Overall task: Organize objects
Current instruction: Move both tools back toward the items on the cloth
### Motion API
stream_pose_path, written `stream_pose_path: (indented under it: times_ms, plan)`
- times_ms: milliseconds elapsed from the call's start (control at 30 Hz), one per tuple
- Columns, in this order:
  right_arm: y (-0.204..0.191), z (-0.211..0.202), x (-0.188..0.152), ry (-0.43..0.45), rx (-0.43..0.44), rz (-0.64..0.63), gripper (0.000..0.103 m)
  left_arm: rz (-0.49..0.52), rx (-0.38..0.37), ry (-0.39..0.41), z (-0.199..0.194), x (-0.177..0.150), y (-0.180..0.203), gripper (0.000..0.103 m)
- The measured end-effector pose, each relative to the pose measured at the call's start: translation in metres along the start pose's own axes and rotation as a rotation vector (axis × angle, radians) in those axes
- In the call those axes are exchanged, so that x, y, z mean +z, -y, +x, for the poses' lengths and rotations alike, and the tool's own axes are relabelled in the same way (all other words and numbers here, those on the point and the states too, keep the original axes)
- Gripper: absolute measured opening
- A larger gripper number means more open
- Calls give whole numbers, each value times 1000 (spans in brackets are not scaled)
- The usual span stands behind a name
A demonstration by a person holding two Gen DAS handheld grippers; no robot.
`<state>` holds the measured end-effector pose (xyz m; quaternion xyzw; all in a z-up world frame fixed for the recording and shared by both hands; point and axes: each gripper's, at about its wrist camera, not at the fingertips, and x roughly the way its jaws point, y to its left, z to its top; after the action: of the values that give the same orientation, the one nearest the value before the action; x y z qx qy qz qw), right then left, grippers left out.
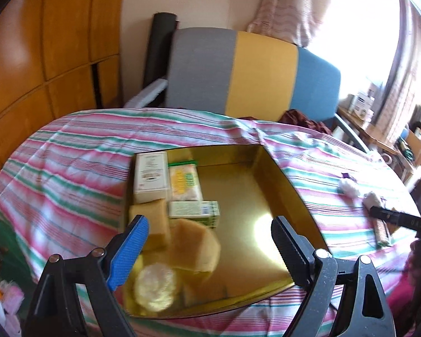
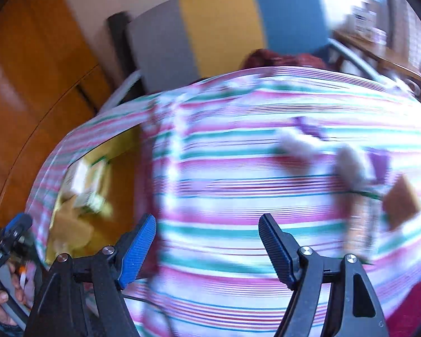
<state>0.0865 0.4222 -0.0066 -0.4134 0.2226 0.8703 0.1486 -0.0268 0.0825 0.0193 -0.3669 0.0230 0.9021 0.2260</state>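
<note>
Left wrist view showed the striped tablecloth (image 1: 70, 151) under a gold tray (image 1: 266, 185), partly filled along its nine o'clock side: two boxes, one packet, two sponges, one round puff. At three o'clock, two cotton tufts (image 1: 348, 186) and a wrapped bar (image 1: 382, 231) lay unsorted. Left gripper (image 1: 207, 244) and right gripper (image 2: 207, 241) both gaped, holding nothing.
</note>
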Motion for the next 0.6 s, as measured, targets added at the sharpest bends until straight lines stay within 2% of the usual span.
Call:
stream_pose_path:
  times_ms: [200, 300, 433, 600]
  plan:
    - [102, -37, 4, 69, -145, 248, 77, 107, -83, -24, 13, 9, 48, 89]
    - [145, -50, -2, 89, -180, 377, 77, 178, -130, -38, 22, 13, 77, 89]
    - [176, -62, -14, 110, -190, 465, 77, 252, -195, -78, 41, 18, 119, 89]
    - [193, -58, -25, 97, -170, 494, 77, 321, -259, -127, 66, 19, 169, 89]
